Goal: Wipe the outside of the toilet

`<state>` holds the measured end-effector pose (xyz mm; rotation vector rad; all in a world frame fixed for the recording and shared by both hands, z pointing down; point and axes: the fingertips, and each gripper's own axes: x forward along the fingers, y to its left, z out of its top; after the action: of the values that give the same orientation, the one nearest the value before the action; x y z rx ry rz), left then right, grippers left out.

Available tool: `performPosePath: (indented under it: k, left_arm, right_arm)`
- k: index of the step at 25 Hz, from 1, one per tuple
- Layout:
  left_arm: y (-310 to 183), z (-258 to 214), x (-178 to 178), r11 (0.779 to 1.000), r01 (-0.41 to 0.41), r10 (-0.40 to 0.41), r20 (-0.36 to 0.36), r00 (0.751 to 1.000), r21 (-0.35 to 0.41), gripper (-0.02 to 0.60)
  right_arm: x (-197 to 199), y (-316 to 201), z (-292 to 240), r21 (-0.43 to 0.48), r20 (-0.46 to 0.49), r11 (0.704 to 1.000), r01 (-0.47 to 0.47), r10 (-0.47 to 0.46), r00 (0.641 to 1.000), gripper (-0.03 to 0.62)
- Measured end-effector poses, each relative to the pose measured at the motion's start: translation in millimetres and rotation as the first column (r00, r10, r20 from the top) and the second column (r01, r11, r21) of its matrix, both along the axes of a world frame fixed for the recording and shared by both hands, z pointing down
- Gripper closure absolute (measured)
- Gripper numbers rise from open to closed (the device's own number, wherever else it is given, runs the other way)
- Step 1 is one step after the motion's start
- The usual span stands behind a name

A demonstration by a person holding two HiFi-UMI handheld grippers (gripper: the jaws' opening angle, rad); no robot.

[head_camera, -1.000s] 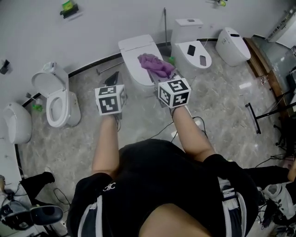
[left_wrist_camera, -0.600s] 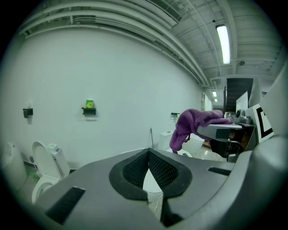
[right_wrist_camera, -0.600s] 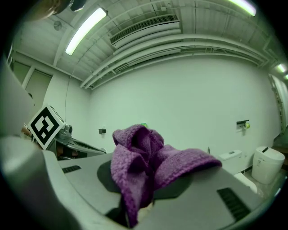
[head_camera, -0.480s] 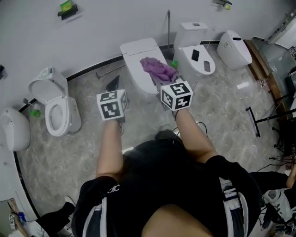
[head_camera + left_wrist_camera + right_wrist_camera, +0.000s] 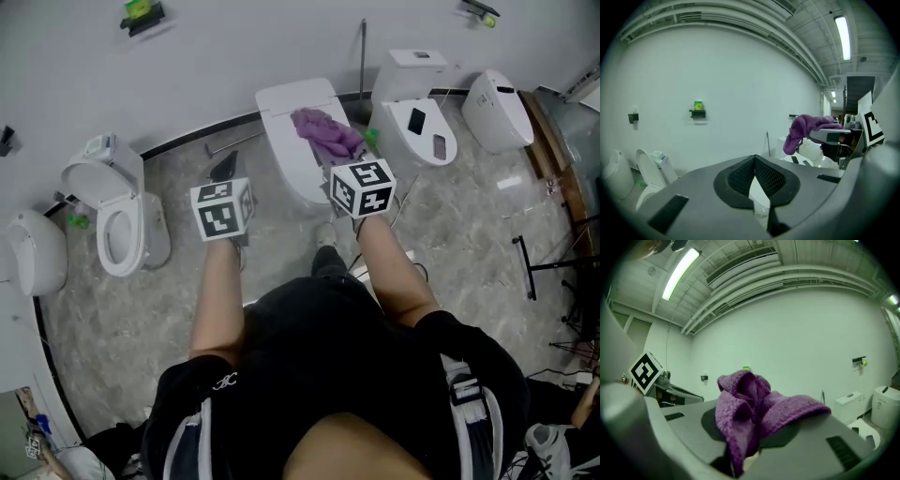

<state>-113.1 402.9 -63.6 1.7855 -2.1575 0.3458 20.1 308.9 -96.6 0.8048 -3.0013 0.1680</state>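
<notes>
My right gripper (image 5: 749, 451) has its jaws pinching the purple cloth (image 5: 754, 408) over the closed toilet (image 5: 284, 117) ahead, left gripper (image 5: 754, 178) jaws pressed together, empty -- I should lay the cloth flat, then sweep the shell firmly.

Setting: test hall or showroom, not a home bathroom. 5 toilets (image 5: 141, 225) of differing models stand unpartitioned along 1 white wall (image 5: 234, 56). Marble-pattern floor (image 5: 469, 216). Overhead, exposed ceiling ducts (image 5: 740, 263) and a tube light (image 5: 679, 270).
</notes>
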Motion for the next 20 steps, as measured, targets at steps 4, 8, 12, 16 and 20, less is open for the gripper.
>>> performPosePath:
  k: [4, 8, 12, 16, 20]
  left_arm:
    - [-60.2, 0.1, -12.5, 1.000, 0.003, -0.003, 0.017, 1.000, -0.005, 0.575]
    - [-130.0, -5.6, -25.7, 1.000, 0.025, -0.025, 0.001, 1.000, -0.009, 0.575]
    - [-197.5, -5.6, -35.4, 0.998, 0.058, -0.058, -0.006, 0.998, -0.022, 0.575]
    - [-246.8, 10.7, -39.4, 0.995, 0.069, -0.070, -0.013, 0.997, -0.066, 0.575]
    - [-274.3, 36.1, -47.7, 0.989, 0.099, -0.103, -0.033, 0.994, -0.111, 0.575]
  right_arm:
    - [-12.6, -57.8, 10.9, -0.016, 0.003, 1.000, 0.016, -0.016, 1.000, 0.497]
    - [-26.5, -122.0, 17.1, -0.034, -0.033, 0.998, 0.054, -0.055, 0.998, 0.497]
    - [-35.9, -189.5, 24.9, -0.056, -0.062, 0.993, 0.099, -0.103, 0.993, 0.497]
    - [-52.0, -245.0, 39.4, -0.083, -0.096, 0.988, 0.132, -0.139, 0.986, 0.497]
    - [-74.4, -276.2, 60.6, -0.100, -0.130, 0.975, 0.197, -0.210, 0.969, 0.497]
